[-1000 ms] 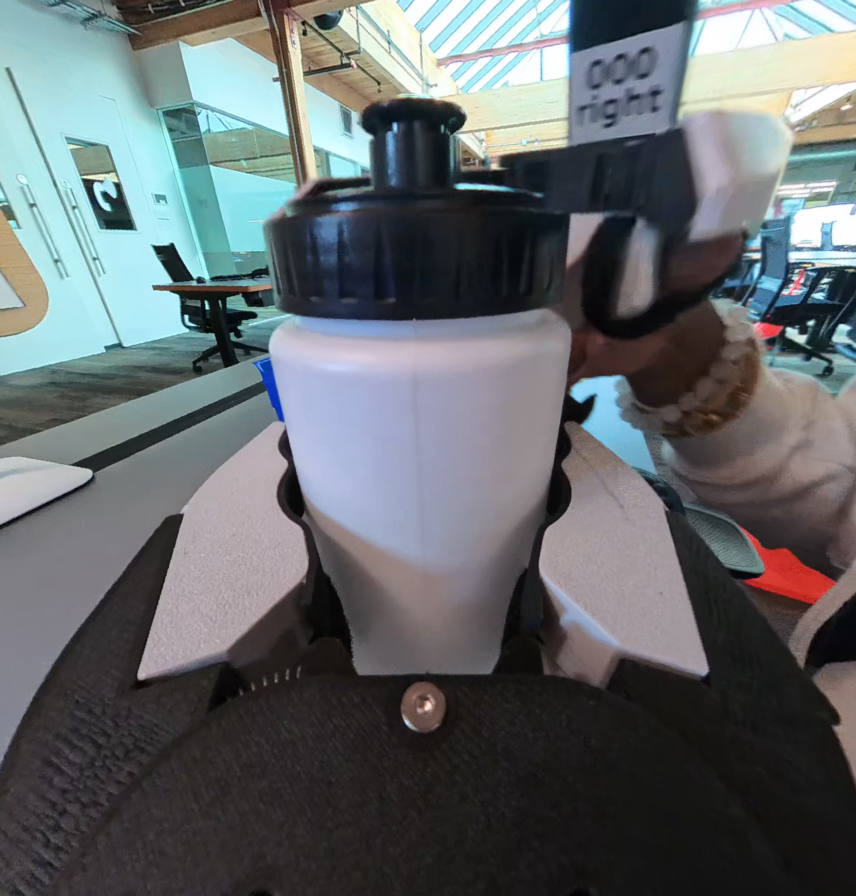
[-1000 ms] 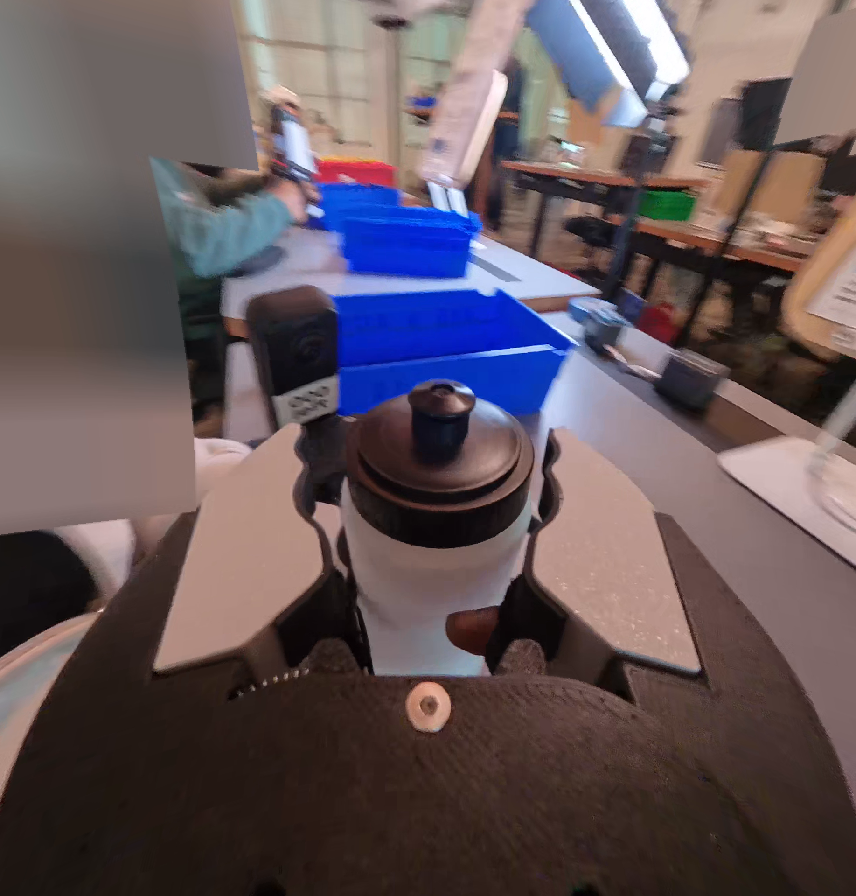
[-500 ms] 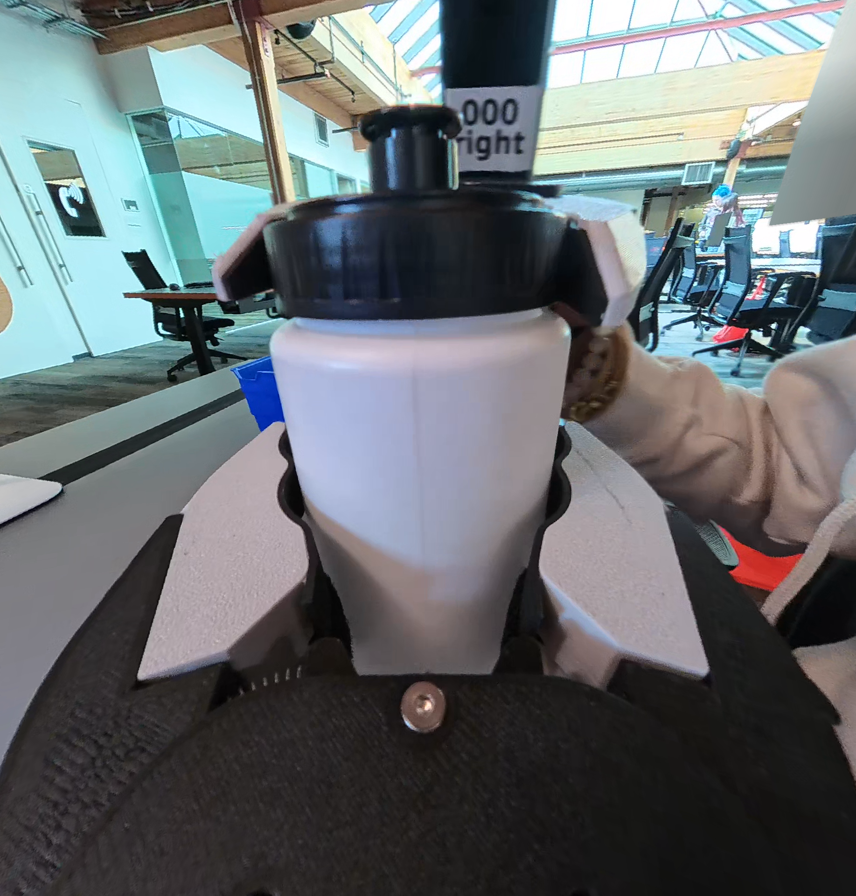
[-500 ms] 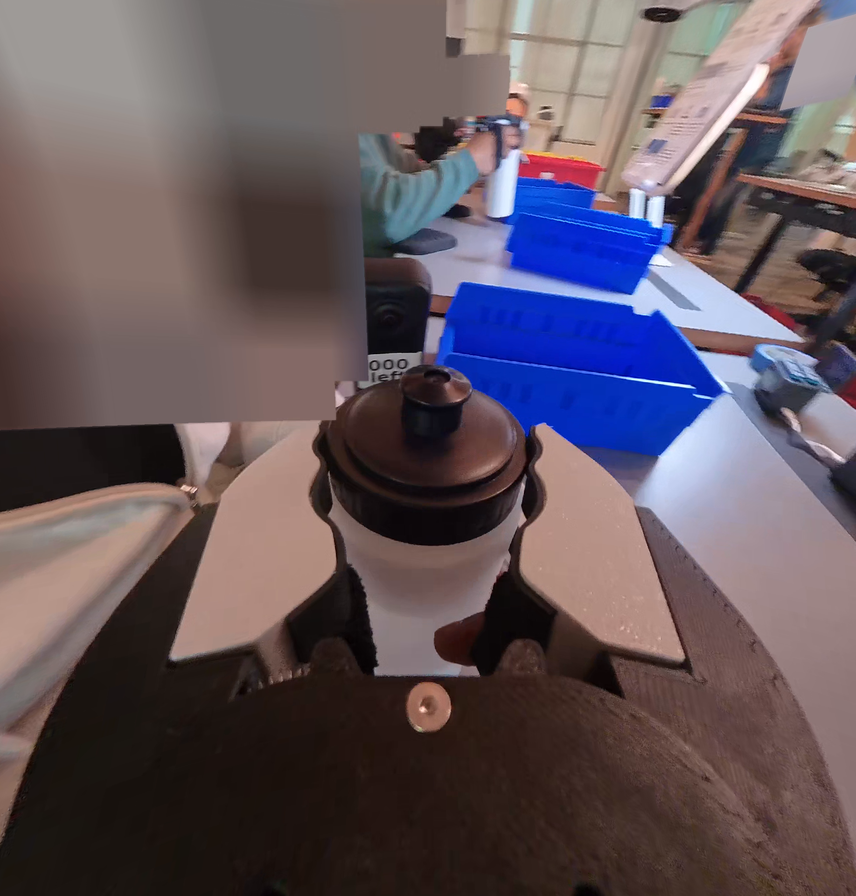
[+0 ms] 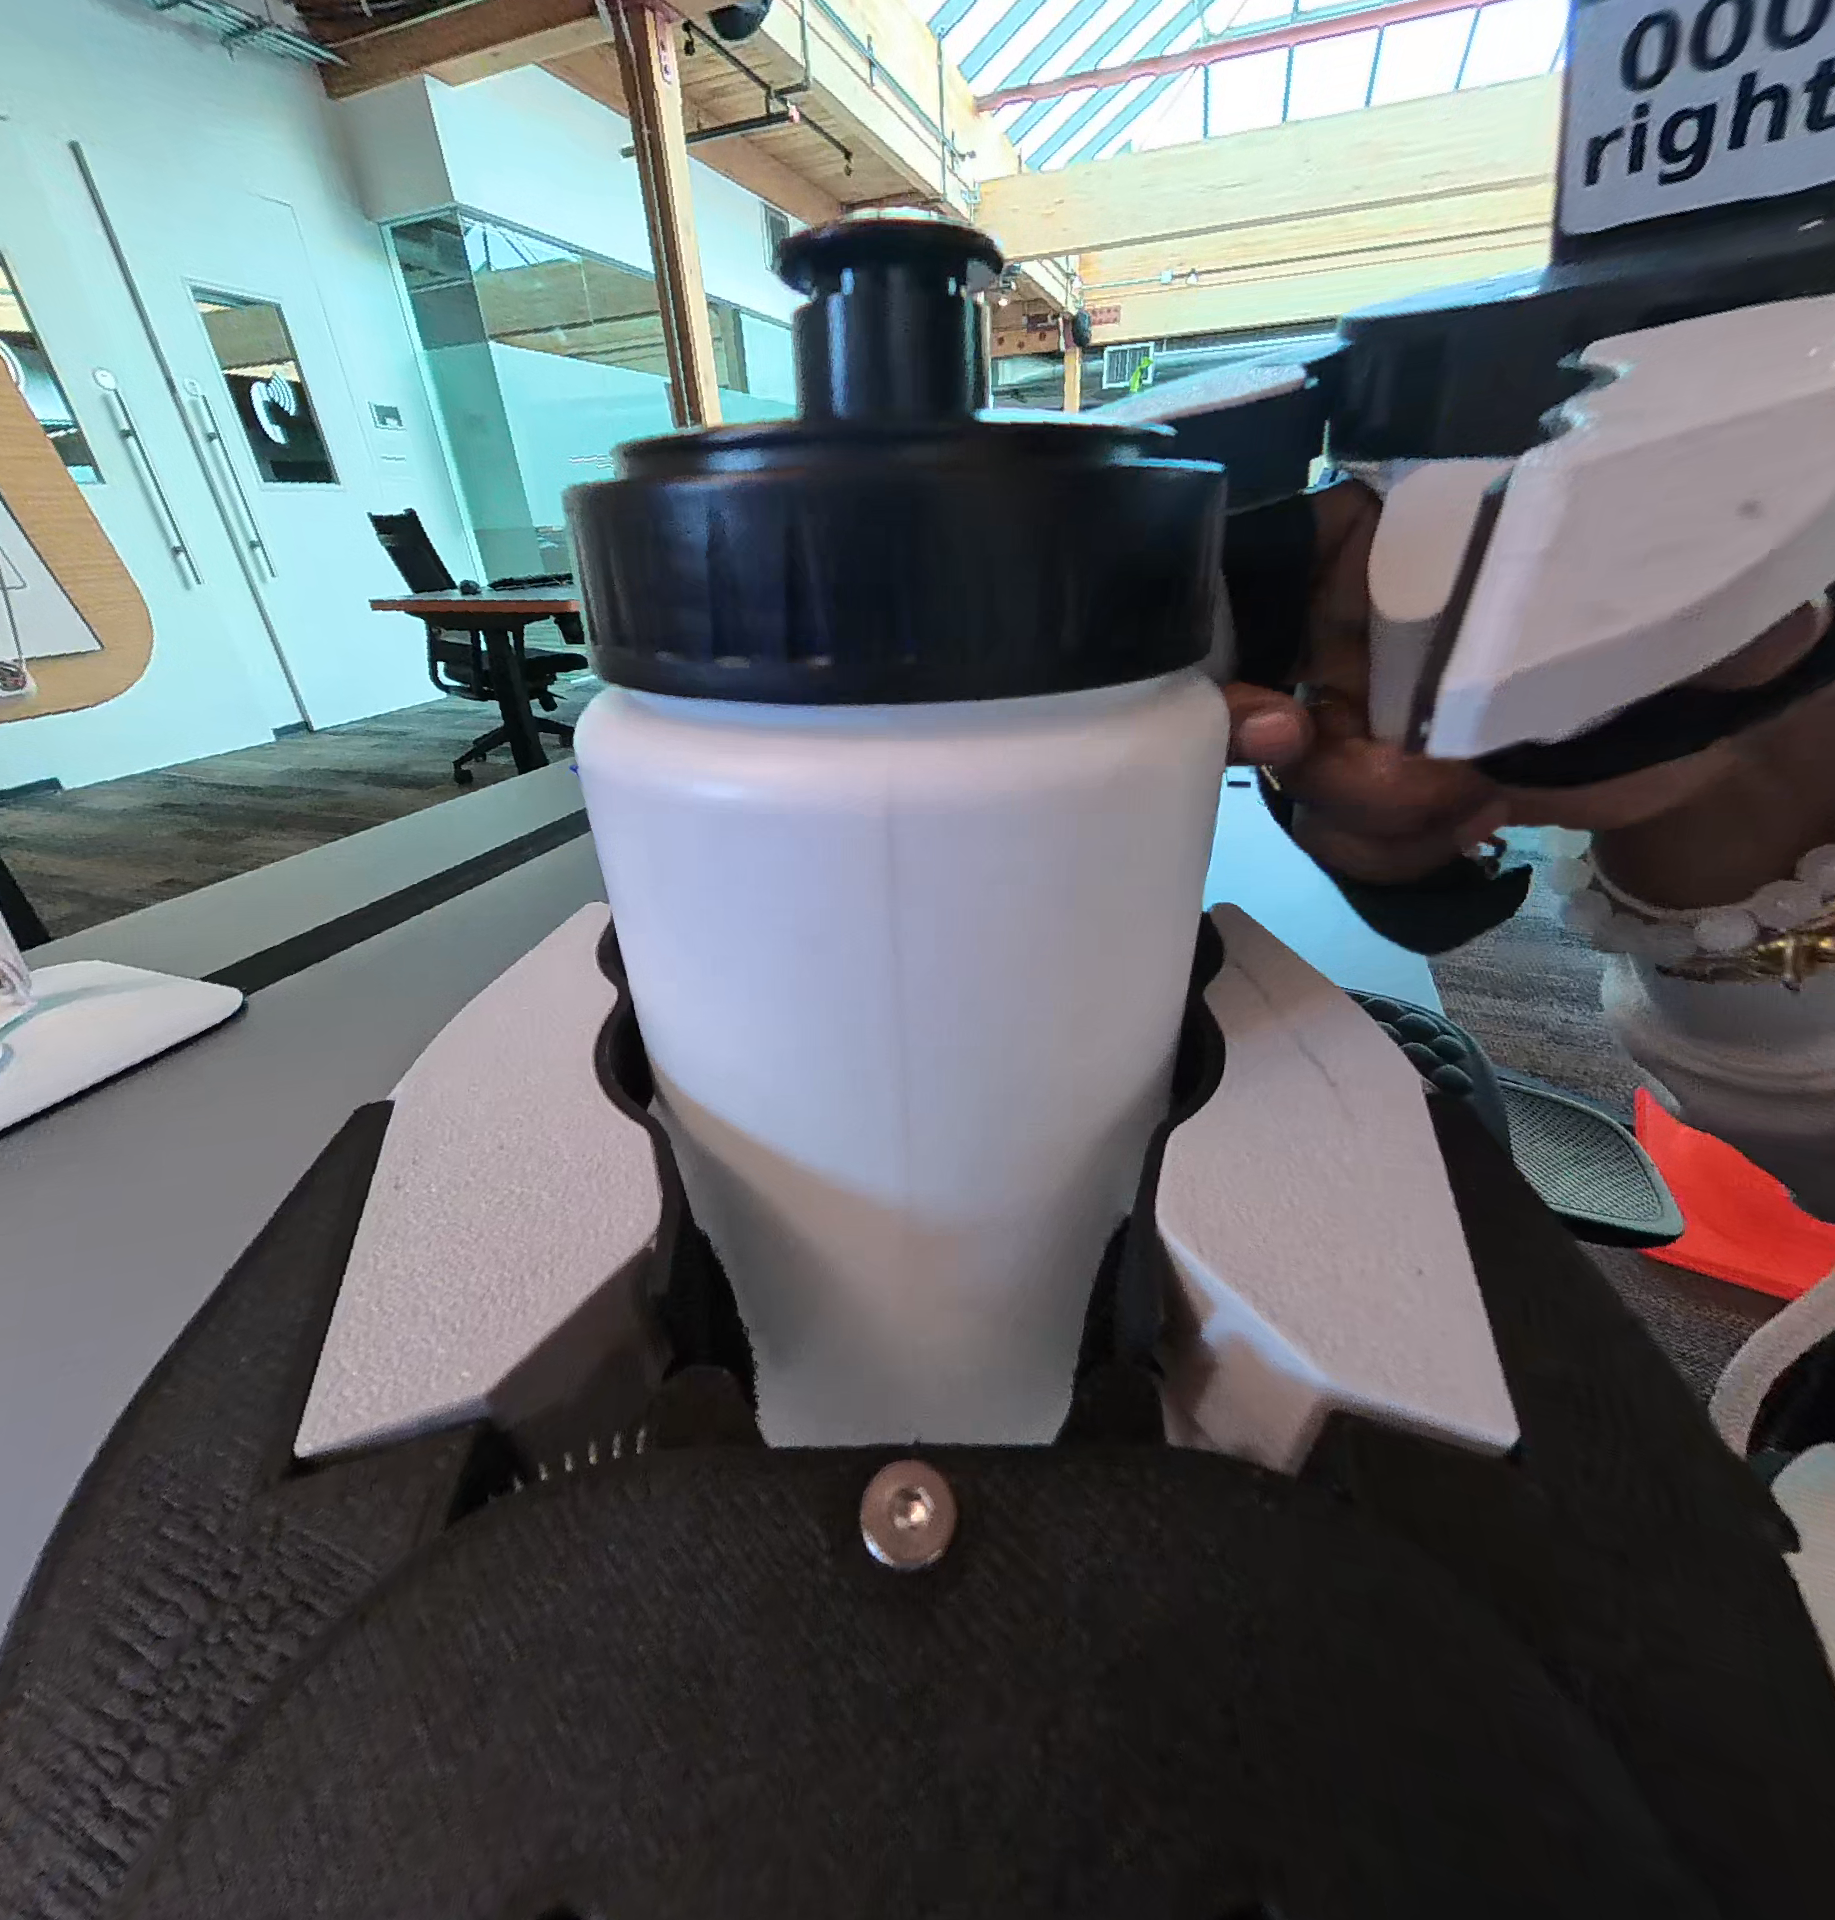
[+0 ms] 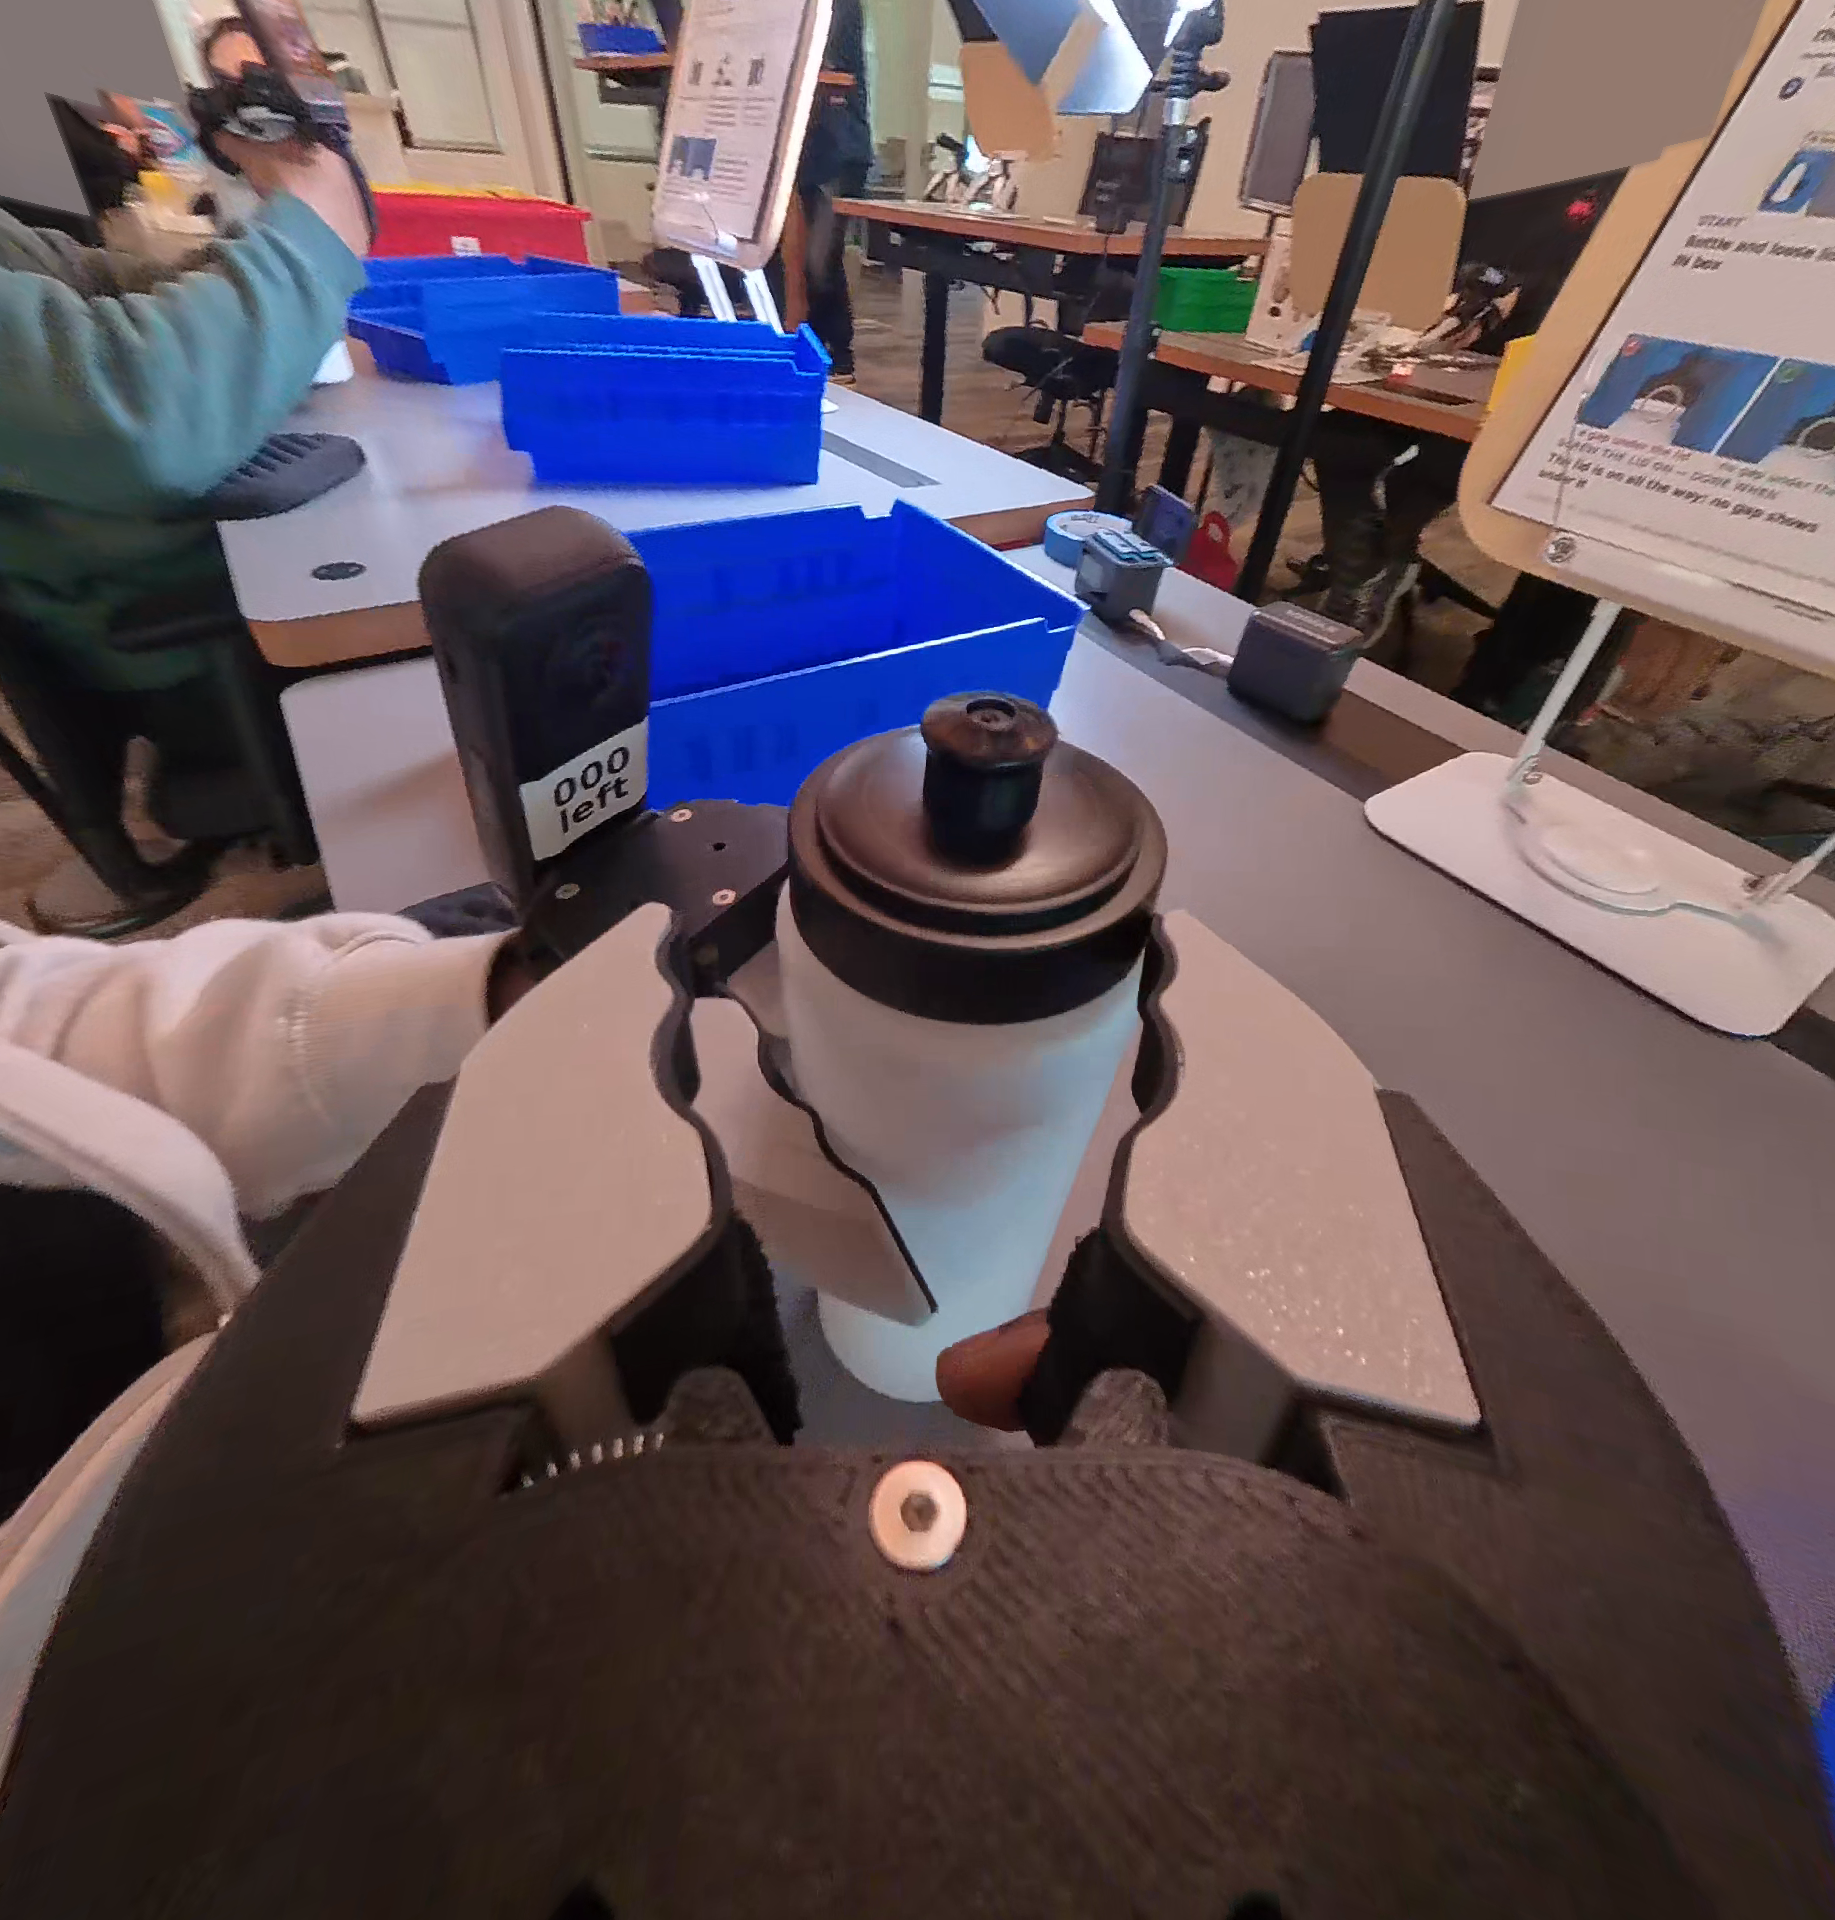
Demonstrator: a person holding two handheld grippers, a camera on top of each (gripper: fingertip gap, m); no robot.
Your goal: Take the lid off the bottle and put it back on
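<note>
Left gripper [image 5: 908,1049]: jaws clamped on one white bottle [image 5: 902,935], upright over the grey counter [image 6: 1412,997]. One black lid [image 5: 897,571] still on. Right gripper [image 6: 918,1091]: jaws apart, no longer around the lid as half a second ago. Blue bins [image 6: 851,644]: three. Open office behind.

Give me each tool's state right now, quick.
Left tool: closed on the white bottle, gripping its body.
Right tool: open, its fingers either side of the bottle just under the black lid, not clamping it.
</note>
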